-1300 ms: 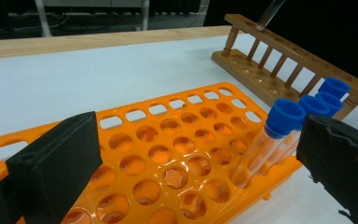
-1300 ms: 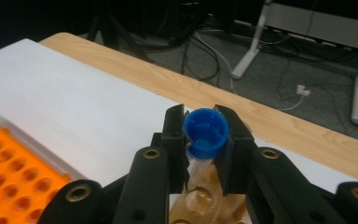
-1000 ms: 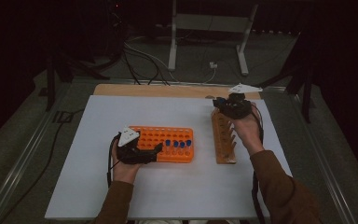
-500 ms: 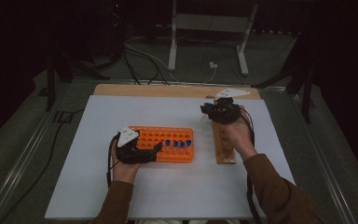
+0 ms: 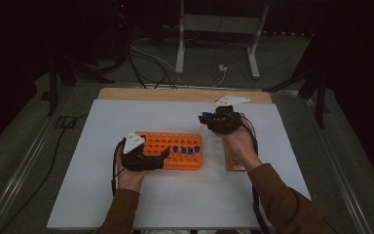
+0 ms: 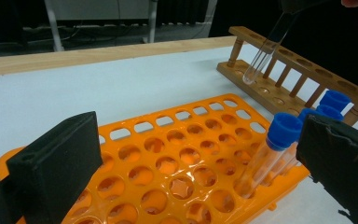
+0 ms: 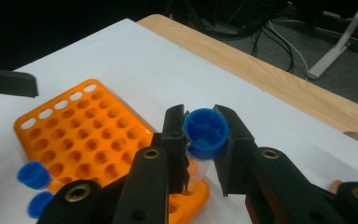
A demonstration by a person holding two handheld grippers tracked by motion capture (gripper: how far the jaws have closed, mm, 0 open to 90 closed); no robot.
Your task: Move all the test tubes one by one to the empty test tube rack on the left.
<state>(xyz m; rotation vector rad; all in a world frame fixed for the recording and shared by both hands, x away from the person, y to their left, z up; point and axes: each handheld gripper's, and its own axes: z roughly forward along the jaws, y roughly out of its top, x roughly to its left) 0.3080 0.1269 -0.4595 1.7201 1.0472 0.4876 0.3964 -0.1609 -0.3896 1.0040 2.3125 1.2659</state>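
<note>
Right gripper [image 7: 200,149] at frame centre clamped on a blue-capped test tube [image 7: 204,133], left gripper [image 6: 191,163] open astride the orange rack [image 6: 177,158], wooden rack [image 6: 284,74] upper right

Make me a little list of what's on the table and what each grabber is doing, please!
Table cover: white sheet
Orange rack: lying on the sheet, a few blue-capped tubes standing at one end
Wooden rack: beside the orange rack
Left gripper: jaws open around one end of the orange rack
Right gripper: shut on a clear tube with a blue cap, held above the sheet between the racks
</note>
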